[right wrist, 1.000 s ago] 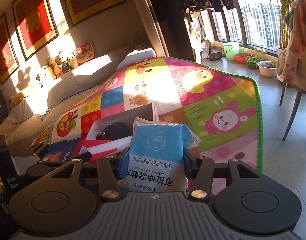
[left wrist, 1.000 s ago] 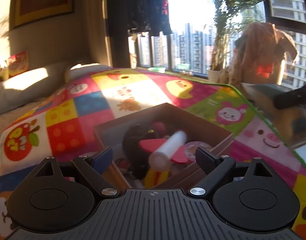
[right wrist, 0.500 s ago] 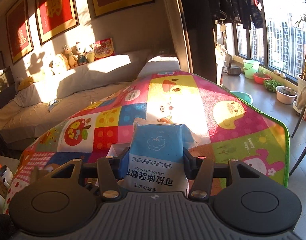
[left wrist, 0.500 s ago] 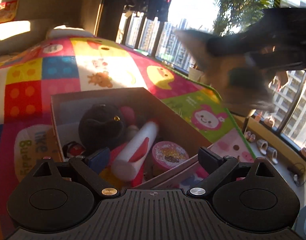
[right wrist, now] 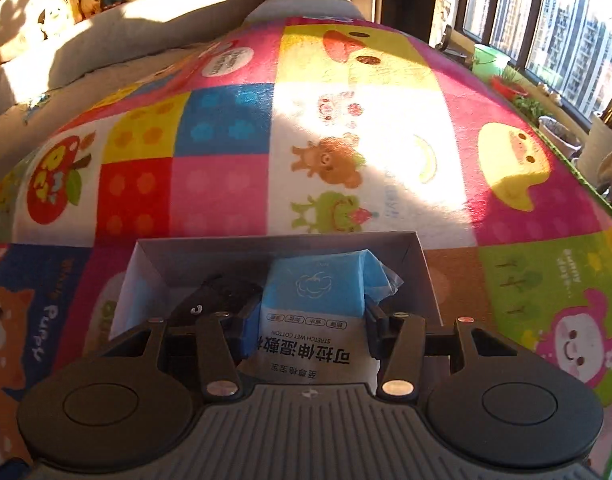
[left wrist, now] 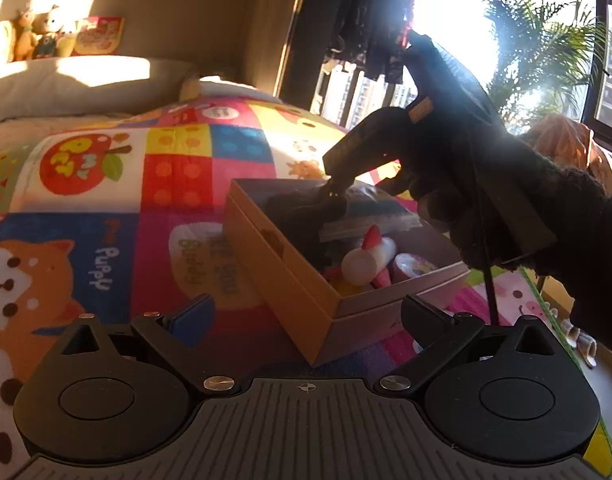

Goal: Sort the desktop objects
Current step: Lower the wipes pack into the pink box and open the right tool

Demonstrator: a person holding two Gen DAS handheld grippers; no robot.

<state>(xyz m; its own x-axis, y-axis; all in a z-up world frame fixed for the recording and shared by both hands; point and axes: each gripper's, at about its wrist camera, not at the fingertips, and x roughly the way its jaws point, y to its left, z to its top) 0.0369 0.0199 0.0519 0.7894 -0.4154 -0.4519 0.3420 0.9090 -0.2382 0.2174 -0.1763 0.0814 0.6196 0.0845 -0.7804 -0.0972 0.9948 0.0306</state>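
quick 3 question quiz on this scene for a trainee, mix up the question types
1. True or false: the right tongs are shut on the blue wipes pack.
2. The left tongs are: A) open and empty B) shut on a toy C) shut on the box.
3. Fill in: the wipes pack is over the open ____.

Key: 1 true; 2 A; 3 box

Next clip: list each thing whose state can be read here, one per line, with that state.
Left gripper: open, empty, at the box's near corner.
Right gripper: shut on the wipes pack, over the box.
Wipes pack: held, sealed, tip inside the box.
Box: open, no lid on, partly filled.
White tube: lying in the box.
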